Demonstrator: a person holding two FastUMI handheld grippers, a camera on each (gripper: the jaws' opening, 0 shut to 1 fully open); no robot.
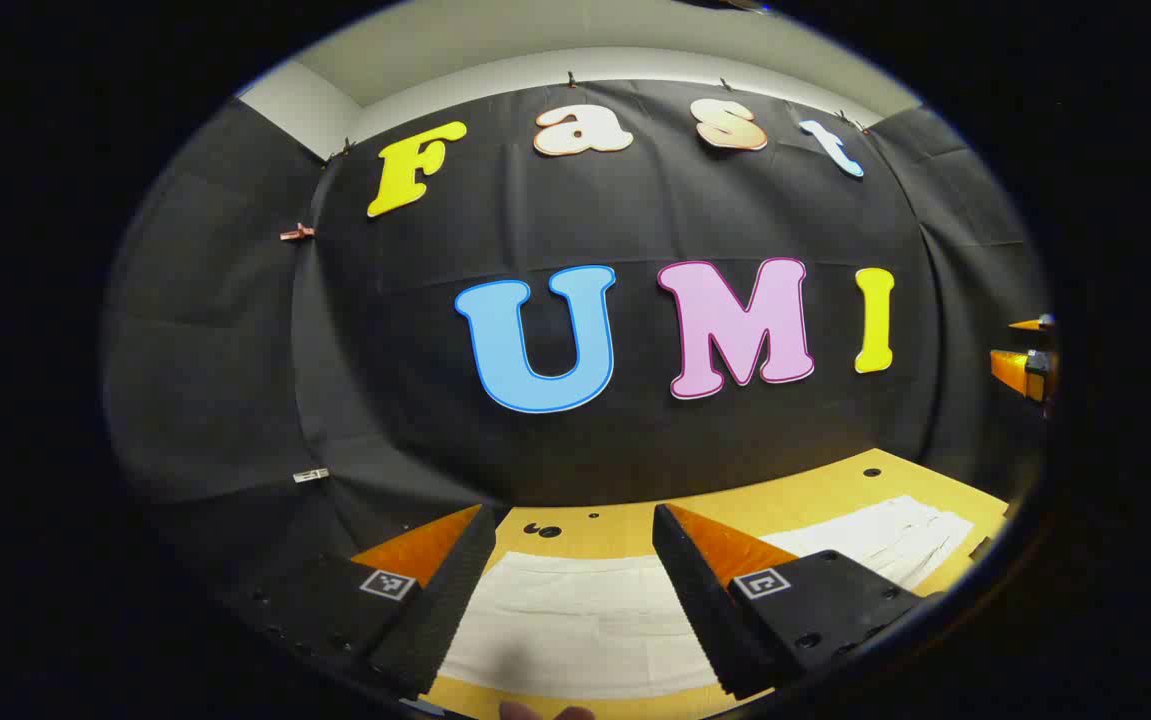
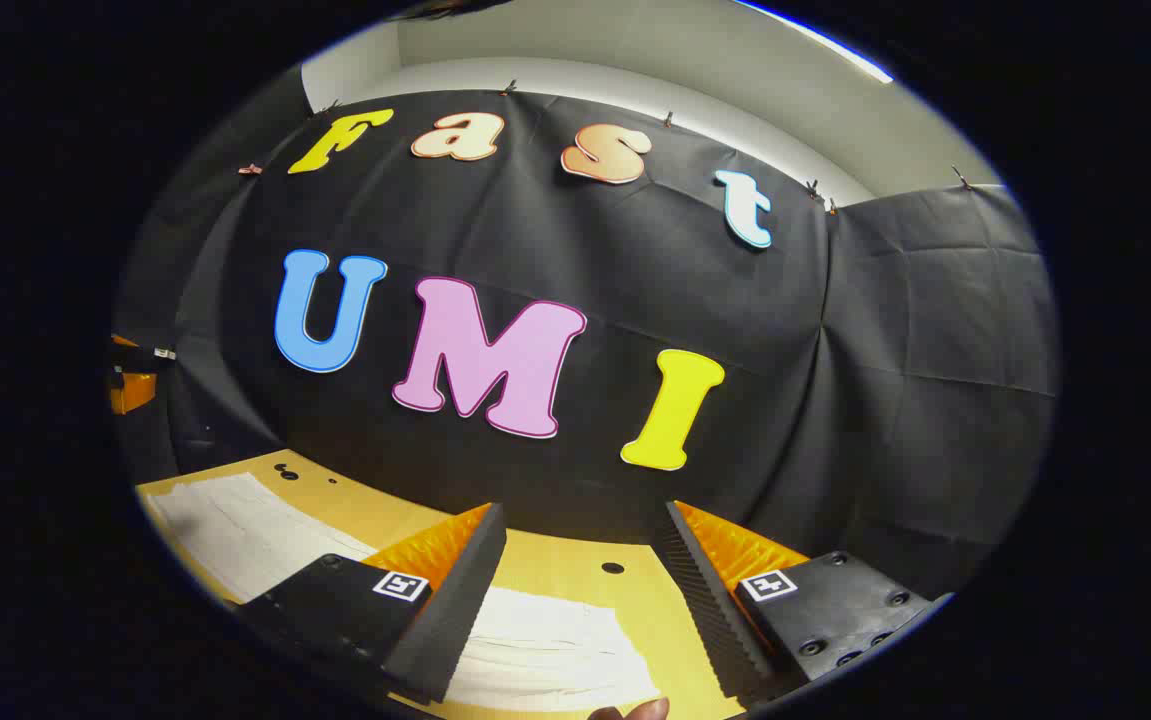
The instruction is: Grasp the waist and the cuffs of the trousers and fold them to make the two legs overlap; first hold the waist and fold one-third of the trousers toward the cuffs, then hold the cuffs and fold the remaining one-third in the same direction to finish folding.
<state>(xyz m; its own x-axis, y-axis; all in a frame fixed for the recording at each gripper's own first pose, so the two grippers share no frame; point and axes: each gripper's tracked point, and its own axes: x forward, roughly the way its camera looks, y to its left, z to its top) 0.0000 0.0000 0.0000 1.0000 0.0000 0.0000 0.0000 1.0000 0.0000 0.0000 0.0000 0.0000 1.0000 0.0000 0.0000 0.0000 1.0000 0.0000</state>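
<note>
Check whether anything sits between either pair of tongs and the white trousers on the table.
Nothing visible does. The trousers lie flat on the table, below the open left tongs; the open right tongs hover above them too.

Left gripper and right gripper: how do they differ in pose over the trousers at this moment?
The left gripper hangs over a broad, flat stretch of the white trousers; the right gripper hangs over their end, with bare table ahead. Shared: both are open, holding nothing, above the cloth.
</note>
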